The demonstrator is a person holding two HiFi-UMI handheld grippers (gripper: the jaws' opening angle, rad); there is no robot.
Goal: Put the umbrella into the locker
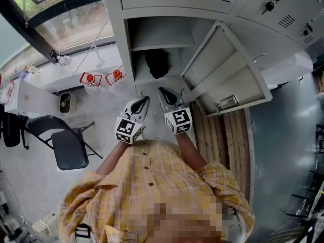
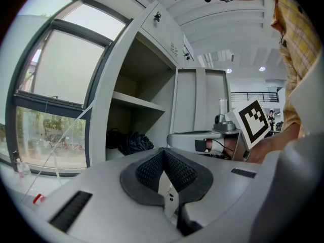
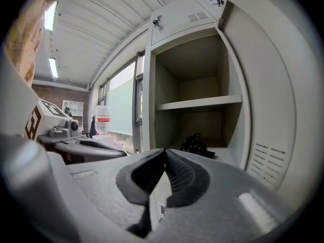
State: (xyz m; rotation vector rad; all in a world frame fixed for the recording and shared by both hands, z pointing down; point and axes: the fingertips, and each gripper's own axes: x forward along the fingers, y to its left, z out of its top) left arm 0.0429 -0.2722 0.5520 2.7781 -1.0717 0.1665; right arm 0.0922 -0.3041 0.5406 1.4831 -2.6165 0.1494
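The black folded umbrella (image 1: 157, 63) lies on the floor of the open locker's lower compartment, under the shelf (image 1: 161, 45). It also shows in the left gripper view as a dark bundle, the umbrella (image 2: 132, 142), and deep in the right gripper view, the umbrella (image 3: 196, 146). Both grippers hang side by side in front of the locker, apart from the umbrella. My left gripper (image 1: 146, 100) (image 2: 163, 151) has its pads together with nothing in them. My right gripper (image 1: 162, 90) (image 3: 165, 151) is likewise shut and empty.
The locker door (image 1: 229, 80) swings open to the right, close beside my right gripper. Window glass (image 1: 66, 19) and a sill run along the left. A black folding chair (image 1: 67, 146) stands at the lower left, and two red items (image 1: 101, 77) sit near the locker's left side.
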